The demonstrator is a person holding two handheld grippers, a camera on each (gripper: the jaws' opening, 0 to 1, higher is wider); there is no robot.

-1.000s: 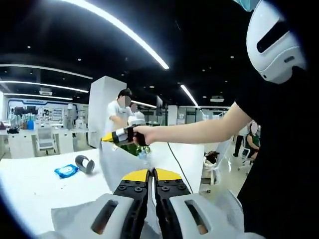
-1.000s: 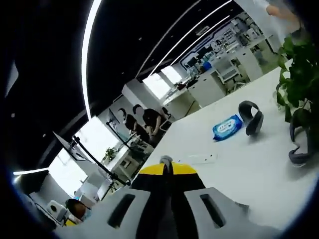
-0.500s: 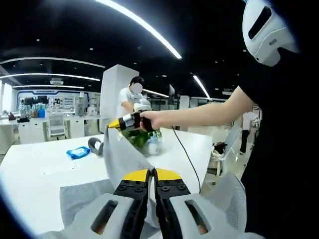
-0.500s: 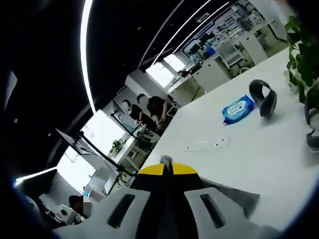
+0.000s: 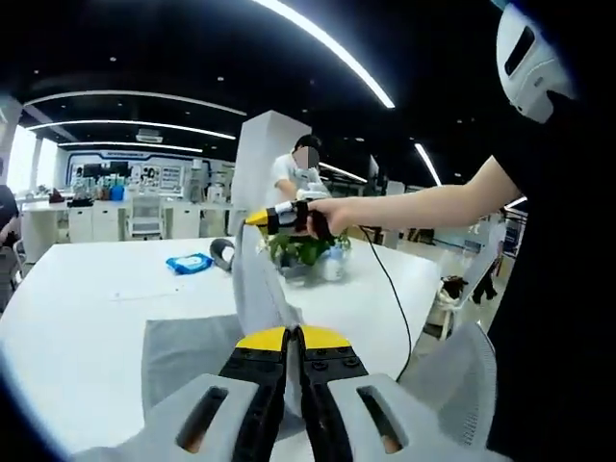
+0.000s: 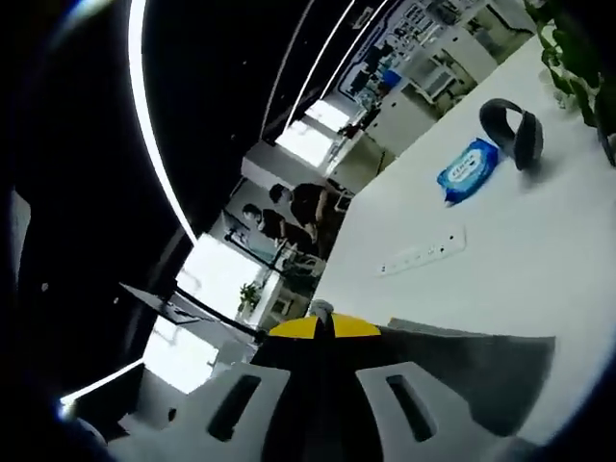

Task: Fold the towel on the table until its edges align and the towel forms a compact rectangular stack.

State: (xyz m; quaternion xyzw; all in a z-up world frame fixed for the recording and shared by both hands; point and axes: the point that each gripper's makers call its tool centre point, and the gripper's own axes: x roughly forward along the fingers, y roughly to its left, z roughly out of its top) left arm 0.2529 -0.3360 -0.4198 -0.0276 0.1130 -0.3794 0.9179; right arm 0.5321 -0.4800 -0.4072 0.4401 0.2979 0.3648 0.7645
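Left tongs (image 5: 294,332) and right tongs (image 6: 322,322) are each clamping the grey towel (image 5: 188,351), lifting it off the white bench (image 5: 87,308).

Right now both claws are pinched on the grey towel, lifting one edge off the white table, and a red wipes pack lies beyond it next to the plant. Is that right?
Not quite: the wipes pack is blue, not red, as the left gripper view shows. The rest stands: the left claw and right claw pinch the grey towel, one edge raised off the white table, near the plant.
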